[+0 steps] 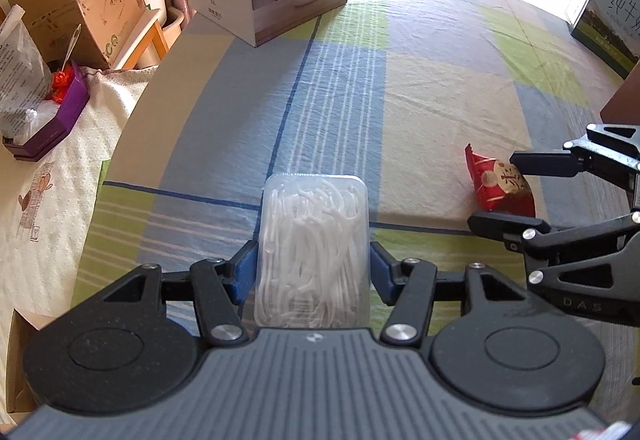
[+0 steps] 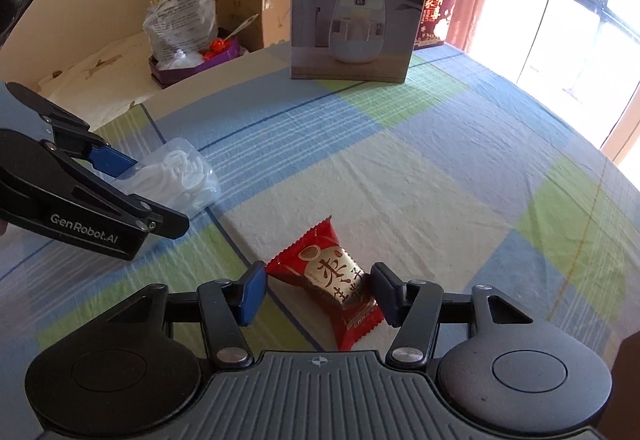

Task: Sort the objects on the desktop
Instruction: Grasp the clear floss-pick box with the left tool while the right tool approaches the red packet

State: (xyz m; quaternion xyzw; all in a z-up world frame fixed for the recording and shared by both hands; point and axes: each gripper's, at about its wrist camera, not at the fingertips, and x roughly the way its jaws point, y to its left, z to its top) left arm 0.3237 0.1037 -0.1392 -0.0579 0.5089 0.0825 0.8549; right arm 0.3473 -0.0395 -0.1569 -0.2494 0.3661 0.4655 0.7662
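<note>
A clear plastic box of white floss picks sits between the blue pads of my left gripper, which is shut on its two long sides. In the right wrist view that same box shows at the left, held in the left gripper just over the checked tablecloth. A red snack packet lies flat on the cloth between the fingers of my right gripper. Those fingers stand on either side of it, very close, and the packet is not squeezed. From the left wrist view the packet and the right gripper appear at the right edge.
A humidifier carton stands at the far side of the round table. A green milk carton box is at the far right. Beyond the table's left edge are a purple tray with a bag, and cardboard boxes.
</note>
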